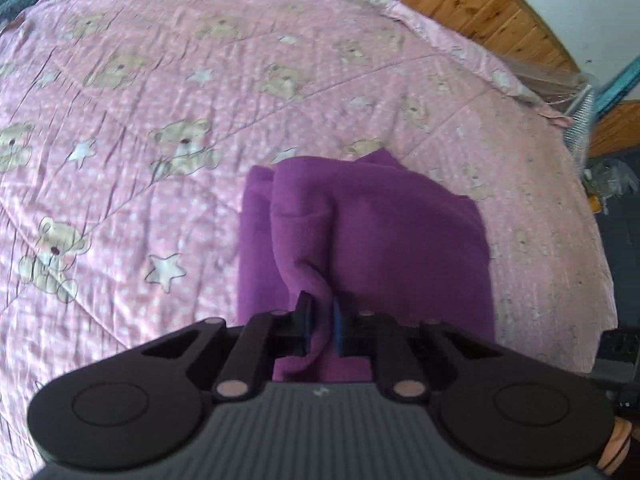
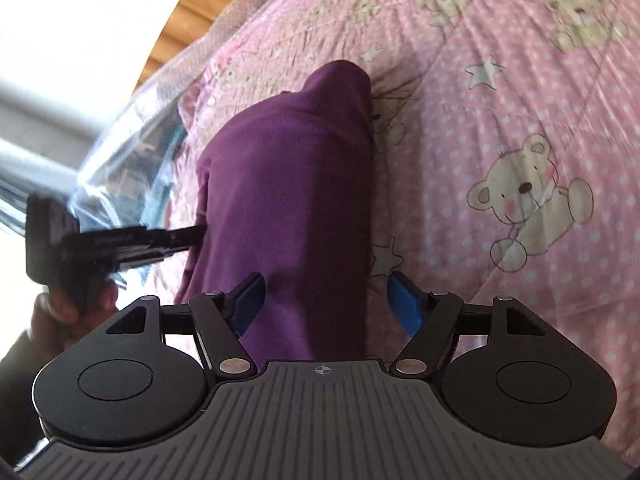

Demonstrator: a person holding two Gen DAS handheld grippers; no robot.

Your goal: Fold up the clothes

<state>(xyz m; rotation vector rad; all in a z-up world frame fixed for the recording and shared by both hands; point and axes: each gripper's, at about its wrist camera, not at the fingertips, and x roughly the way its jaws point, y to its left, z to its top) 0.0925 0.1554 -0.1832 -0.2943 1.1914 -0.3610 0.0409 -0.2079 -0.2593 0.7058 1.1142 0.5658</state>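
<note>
A purple fleece garment (image 1: 372,232) lies folded into a narrow bundle on the pink bear-print quilt (image 1: 160,80). My left gripper (image 1: 320,324) is shut on a fold of its near edge, with cloth bunched between the blue pads. In the right wrist view the same purple garment (image 2: 288,200) runs away from me. My right gripper (image 2: 326,300) stands open just above its near end, blue pads wide apart, nothing between them. The left gripper (image 2: 192,236) shows there at the left, pinching the garment's side, with a hand (image 2: 60,304) holding it.
The quilt (image 2: 500,100) covers the whole bed. A wooden plank headboard (image 1: 480,4) stands at the far edge. Clear crinkled plastic wrap (image 2: 132,152) lies along the bed's side. Dark clutter (image 1: 612,184) sits beyond the right edge.
</note>
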